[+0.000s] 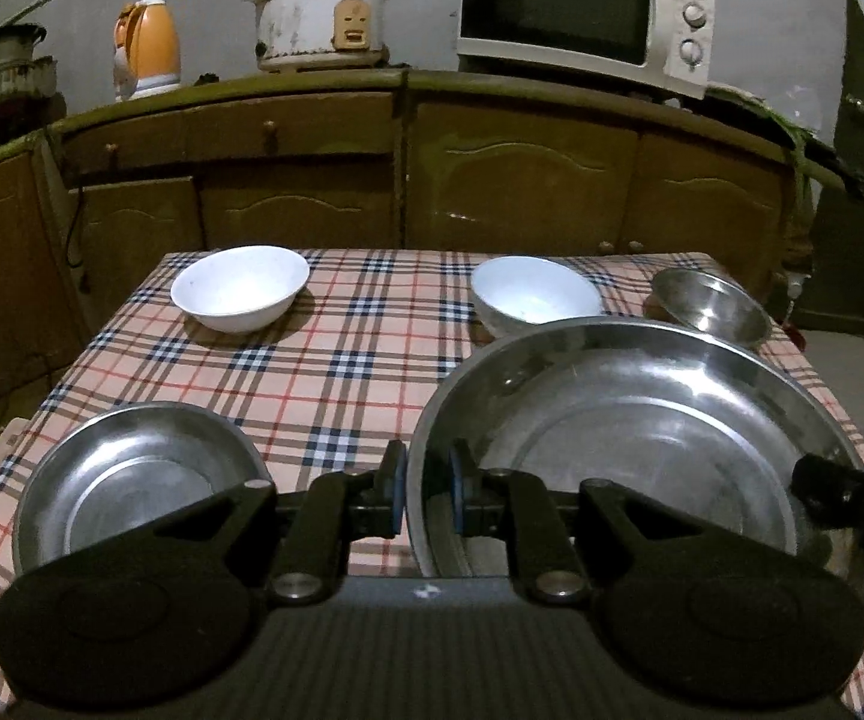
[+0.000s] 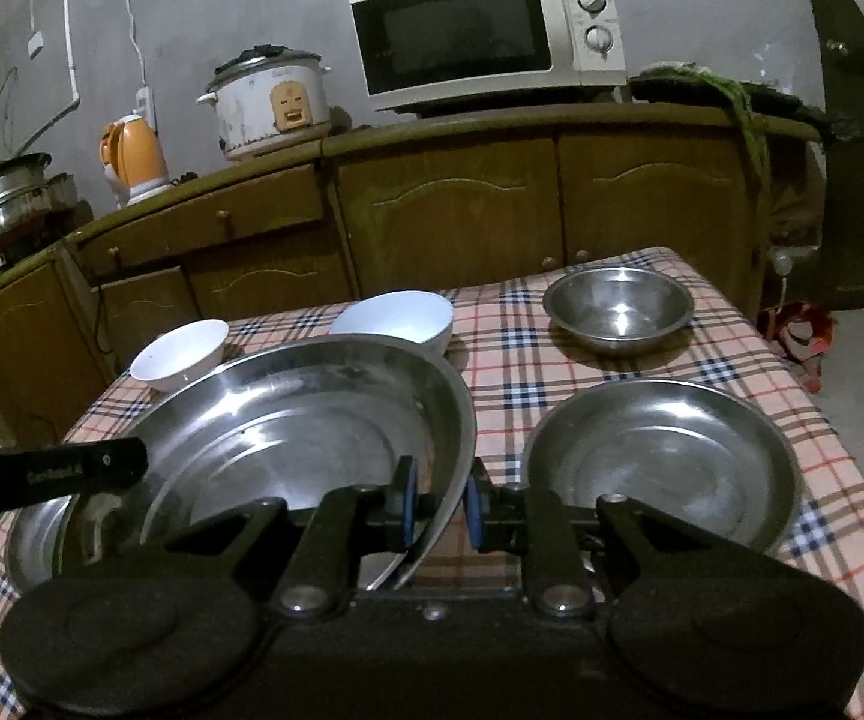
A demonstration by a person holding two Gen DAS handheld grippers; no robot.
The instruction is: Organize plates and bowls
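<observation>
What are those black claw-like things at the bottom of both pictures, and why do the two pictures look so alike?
They are two hand-held grippers, each with a small wide-angle camera looking along its two fingers; a person holds one in each hand. One picture comes from the left gripper, the other from the right gripper. Both are clamped shut on opposite rim edges of the same large steel plate, lifted together.

On the checked tablecloth lie two smaller steel plates, one at the left and one at the right, two white bowls and a small steel bowl. Behind stand a microwave, a rice cooker and an orange kettle.
</observation>
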